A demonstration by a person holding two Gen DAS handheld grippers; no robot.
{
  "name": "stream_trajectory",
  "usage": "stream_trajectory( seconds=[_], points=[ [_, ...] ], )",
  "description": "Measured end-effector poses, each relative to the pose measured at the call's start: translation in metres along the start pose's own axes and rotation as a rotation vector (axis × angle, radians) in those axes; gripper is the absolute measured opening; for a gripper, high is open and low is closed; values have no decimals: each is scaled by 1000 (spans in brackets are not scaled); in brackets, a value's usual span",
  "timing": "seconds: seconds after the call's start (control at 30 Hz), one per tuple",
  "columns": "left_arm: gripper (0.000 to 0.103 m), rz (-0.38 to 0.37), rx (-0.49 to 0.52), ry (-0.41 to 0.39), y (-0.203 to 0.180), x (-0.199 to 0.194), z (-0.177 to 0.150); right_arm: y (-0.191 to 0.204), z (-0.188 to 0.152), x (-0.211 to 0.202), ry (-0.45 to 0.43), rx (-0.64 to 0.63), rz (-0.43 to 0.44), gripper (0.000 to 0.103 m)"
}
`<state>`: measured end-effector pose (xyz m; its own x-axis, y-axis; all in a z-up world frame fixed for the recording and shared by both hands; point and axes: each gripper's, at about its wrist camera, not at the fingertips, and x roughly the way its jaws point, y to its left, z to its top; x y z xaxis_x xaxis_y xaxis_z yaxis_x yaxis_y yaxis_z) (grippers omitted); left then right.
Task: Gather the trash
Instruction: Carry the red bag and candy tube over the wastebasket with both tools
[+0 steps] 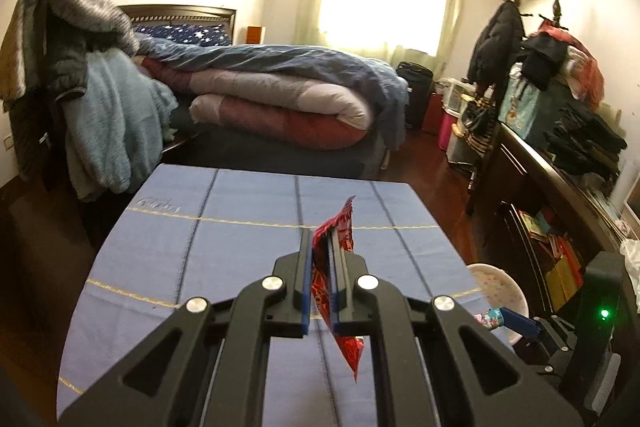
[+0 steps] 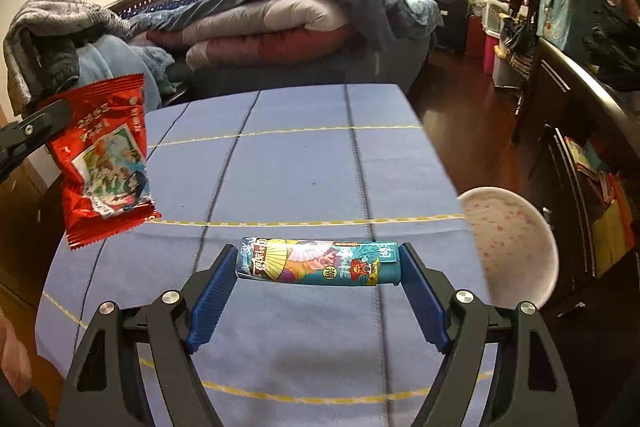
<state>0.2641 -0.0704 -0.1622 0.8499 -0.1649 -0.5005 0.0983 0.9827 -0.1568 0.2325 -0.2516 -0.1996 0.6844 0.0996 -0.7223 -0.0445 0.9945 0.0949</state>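
My left gripper (image 1: 320, 251) is shut on a red snack wrapper (image 1: 335, 227), held edge-on above the blue tablecloth (image 1: 240, 247). The same wrapper (image 2: 106, 159) shows flat at the left of the right wrist view, hanging from the left gripper's fingers (image 2: 44, 123). My right gripper (image 2: 318, 263) holds a teal printed snack packet (image 2: 318, 261) lengthwise between its blue pads (image 2: 212, 291), above the cloth (image 2: 300, 167). The packet's end (image 1: 490, 319) shows at the right of the left wrist view. A white bowl with pink specks (image 2: 516, 247) is at the table's right edge.
The bowl (image 1: 500, 287) shows beside the right gripper in the left wrist view. Behind the table is a bed with folded quilts (image 1: 280, 99). A chair draped with clothes (image 1: 80, 87) stands at the left. A dark cluttered desk (image 1: 560, 179) runs along the right.
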Motion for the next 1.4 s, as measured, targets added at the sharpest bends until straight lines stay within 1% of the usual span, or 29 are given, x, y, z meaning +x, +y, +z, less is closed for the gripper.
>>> stream_trajectory(
  seconds=[0.27, 0.53, 0.83, 1.07, 1.13, 1.2, 1.33, 1.4],
  points=[
    [8, -71, 70, 3, -59, 9, 3, -52, -5, -21, -36, 65, -39, 80],
    [8, -164, 142, 13, -121, 25, 2, -97, -10, -28, -49, 130, -90, 80],
    [8, -278, 223, 28, -189, 49, -3, -152, -14, -33, -61, 209, -177, 80],
    [9, -362, 290, 52, -241, 78, -9, -197, -14, -24, -58, 274, -254, 80],
    [9, -376, 309, 58, -255, 88, -11, -210, -15, -18, -50, 290, -272, 80],
    [9, -397, 327, 67, -270, 100, -14, -219, -15, -12, -47, 300, -277, 80],
    [9, -418, 336, 91, -287, 123, -19, -233, -16, 6, -29, 301, -294, 80],
    [9, -427, 333, 121, -295, 140, -23, -238, -16, 16, -16, 301, -299, 80]
  ],
)
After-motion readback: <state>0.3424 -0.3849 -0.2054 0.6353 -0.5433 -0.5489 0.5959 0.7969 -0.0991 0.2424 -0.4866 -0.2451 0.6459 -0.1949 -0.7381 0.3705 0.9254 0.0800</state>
